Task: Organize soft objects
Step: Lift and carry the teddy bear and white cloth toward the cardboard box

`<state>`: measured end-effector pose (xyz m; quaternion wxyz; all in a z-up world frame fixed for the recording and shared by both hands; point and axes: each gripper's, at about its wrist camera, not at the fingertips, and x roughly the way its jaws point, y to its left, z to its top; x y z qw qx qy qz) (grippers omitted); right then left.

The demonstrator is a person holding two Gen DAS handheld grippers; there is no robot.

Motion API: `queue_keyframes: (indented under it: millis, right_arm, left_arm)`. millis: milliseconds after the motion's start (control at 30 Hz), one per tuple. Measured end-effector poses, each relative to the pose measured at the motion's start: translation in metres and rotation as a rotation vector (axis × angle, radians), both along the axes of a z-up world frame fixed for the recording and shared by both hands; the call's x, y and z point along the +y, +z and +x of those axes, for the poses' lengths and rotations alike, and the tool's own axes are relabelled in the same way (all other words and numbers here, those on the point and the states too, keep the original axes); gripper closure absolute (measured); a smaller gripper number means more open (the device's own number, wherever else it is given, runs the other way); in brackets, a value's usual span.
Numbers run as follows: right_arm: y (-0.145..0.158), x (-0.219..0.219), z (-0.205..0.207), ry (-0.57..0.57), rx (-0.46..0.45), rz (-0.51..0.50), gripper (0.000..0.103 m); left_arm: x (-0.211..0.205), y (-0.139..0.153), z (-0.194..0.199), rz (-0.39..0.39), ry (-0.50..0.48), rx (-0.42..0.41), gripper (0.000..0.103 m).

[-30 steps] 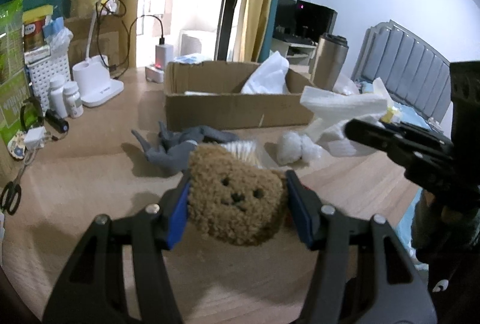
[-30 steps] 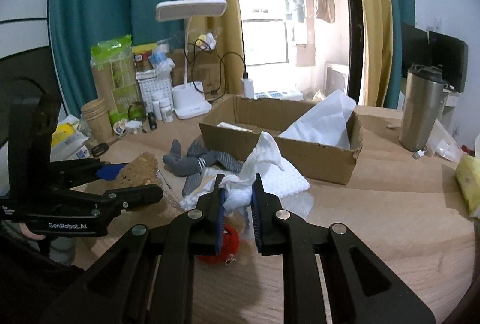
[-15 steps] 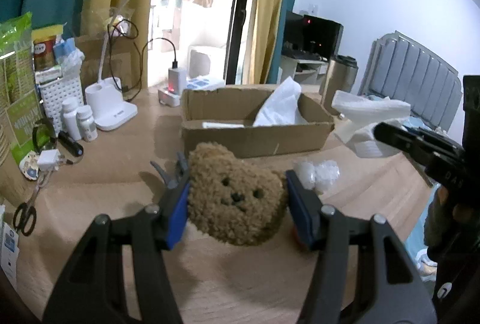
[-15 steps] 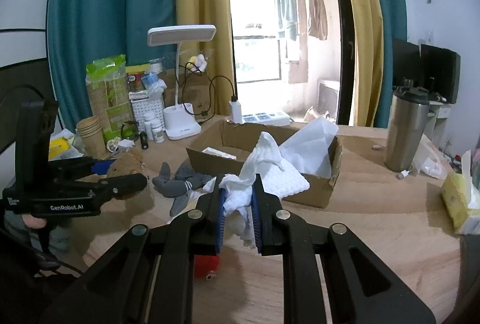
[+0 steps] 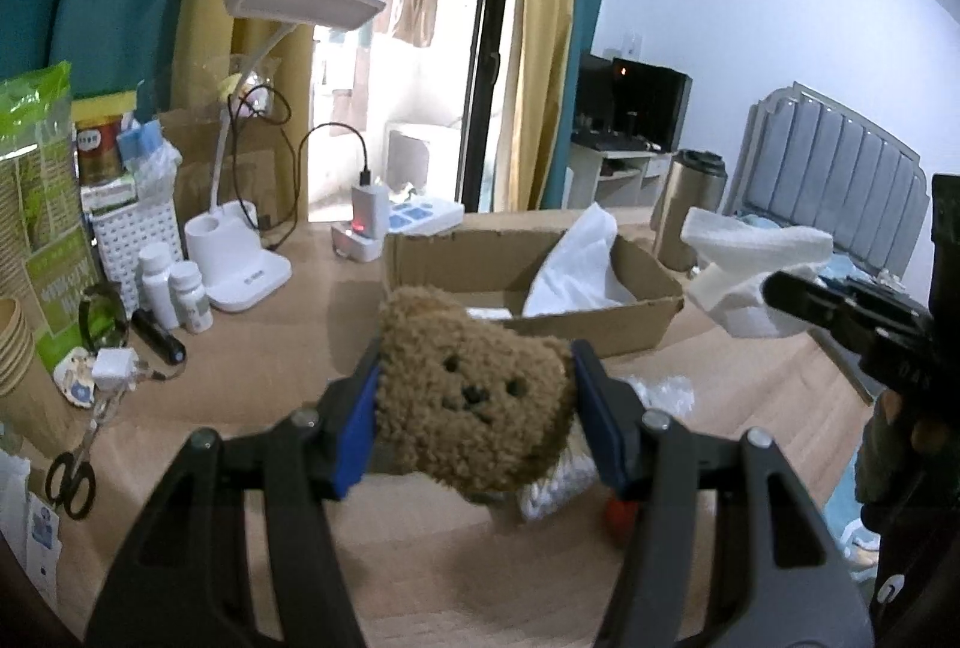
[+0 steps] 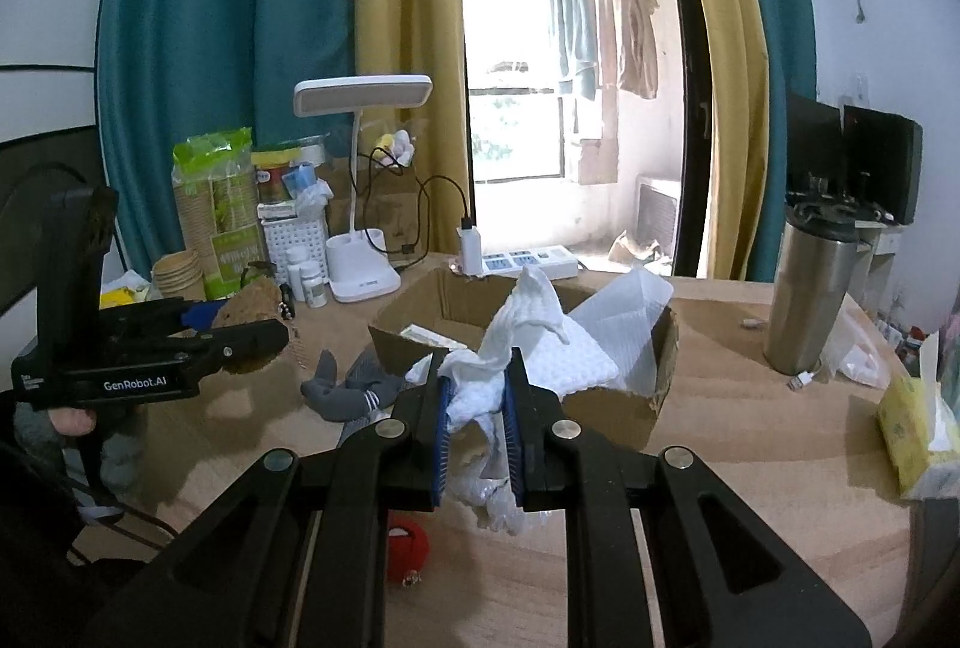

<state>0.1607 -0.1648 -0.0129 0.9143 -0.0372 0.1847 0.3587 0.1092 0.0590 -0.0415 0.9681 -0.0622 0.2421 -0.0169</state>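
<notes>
The left claw (image 5: 474, 396) pointed forward and somewhat downward, its blue pads pressed against both sides of a brown plush bear (image 5: 474, 390), which was carried clear of the counter (image 5: 420, 558). The right claw (image 6: 477, 408) sat at a similar tilt, its jaws drawn close together and pinching a bunched white cloth (image 6: 510, 342). In the right wrist view, a hand (image 6: 69, 417) gripped the left claw's handle from below.
</notes>
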Motion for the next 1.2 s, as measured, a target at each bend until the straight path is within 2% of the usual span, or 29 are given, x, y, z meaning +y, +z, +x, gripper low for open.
queue_keyframes:
  millis: [600,1200]
  right_arm:
    - [0.009,0.018,0.029,0.032,-0.018,0.006,0.086]
    - [0.008,0.045,0.068,0.058,0.007,-0.001,0.086]
  left_arm:
    - [0.01,0.01,0.027,0.015,0.01,-0.033,0.042]
    - [0.029,0.005,0.074,0.015,0.007,-0.002,0.041]
